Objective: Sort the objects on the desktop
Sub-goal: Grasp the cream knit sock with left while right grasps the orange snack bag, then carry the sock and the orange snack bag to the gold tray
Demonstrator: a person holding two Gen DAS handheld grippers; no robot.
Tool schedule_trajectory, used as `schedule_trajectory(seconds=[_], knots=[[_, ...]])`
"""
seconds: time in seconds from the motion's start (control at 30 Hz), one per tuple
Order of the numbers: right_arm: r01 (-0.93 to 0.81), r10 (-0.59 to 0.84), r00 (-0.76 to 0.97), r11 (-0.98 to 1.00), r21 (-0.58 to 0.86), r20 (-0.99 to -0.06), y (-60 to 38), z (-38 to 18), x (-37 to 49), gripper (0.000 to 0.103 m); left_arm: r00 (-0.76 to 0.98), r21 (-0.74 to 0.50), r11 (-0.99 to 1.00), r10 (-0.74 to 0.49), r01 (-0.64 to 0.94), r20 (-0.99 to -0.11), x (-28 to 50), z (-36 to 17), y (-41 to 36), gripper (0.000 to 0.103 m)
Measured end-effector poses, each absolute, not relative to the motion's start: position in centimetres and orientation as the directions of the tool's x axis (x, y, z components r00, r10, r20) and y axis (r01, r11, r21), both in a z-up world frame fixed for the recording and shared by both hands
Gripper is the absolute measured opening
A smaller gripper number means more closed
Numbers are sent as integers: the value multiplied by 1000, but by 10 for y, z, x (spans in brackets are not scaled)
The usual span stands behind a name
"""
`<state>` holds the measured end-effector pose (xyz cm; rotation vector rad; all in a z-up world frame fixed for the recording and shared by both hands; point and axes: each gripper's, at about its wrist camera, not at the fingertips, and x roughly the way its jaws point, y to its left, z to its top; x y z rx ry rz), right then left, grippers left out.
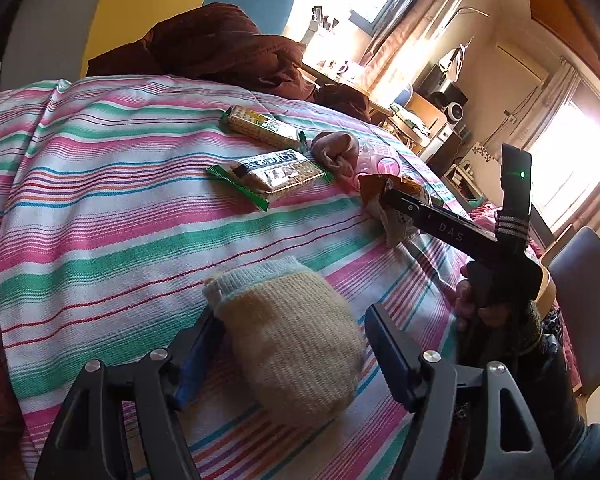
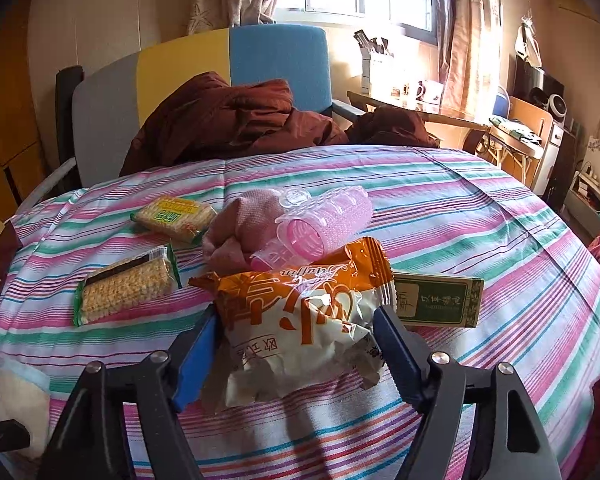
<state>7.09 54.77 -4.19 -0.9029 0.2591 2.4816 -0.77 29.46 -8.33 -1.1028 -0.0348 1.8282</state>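
While spread either side of a rolled cream sock on the striped cloth, left gripper wide, not pinching. Right gripper likewise spread, straddling an orange snack bag. Beyond: two cracker packs, pink sock, pink rollers, green box.

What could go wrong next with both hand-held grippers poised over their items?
1. The left hand-held gripper straddles the cream rolled sock with its jaws open; the soft roll may squash or slip when pinched.
2. The right hand-held gripper brackets the orange snack bag, whose top overlaps the pink hair rollers and green box; lifting could drag them.
3. The crinkly bag may slide out.
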Motion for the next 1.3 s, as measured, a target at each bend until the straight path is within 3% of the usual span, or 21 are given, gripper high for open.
schedule_trajectory(seconds=[0.1, 0.33, 0.47, 0.87, 1.1, 1.3], knots=[[-500, 365, -679, -865, 37, -637, 545, -40, 75, 66, -133, -445, -534, 734, -719, -666, -6, -83, 295, 72], [-469, 289, -721, -872, 137, -629, 527, -36, 94, 65, -189, -371, -554, 709, -745, -679, 8, -77, 293, 63], [-423, 219, -753, -883, 202, -620, 511, -32, 104, 65, -196, -363, -547, 715, -754, -671, 15, -72, 283, 63], [-275, 82, -784, -934, 227, -615, 444, -30, 99, 65, -280, -332, -577, 725, -746, -629, 39, -51, 221, 63], [-84, -60, -818, -972, 221, -573, 375, -4, 74, 65, -395, -347, -640, 727, -686, -562, 43, -20, 150, 63], [111, -193, -819, -977, 180, -540, 298, 17, 48, 65, -554, -348, -753, 651, -559, -518, 32, -2, 73, 63]])
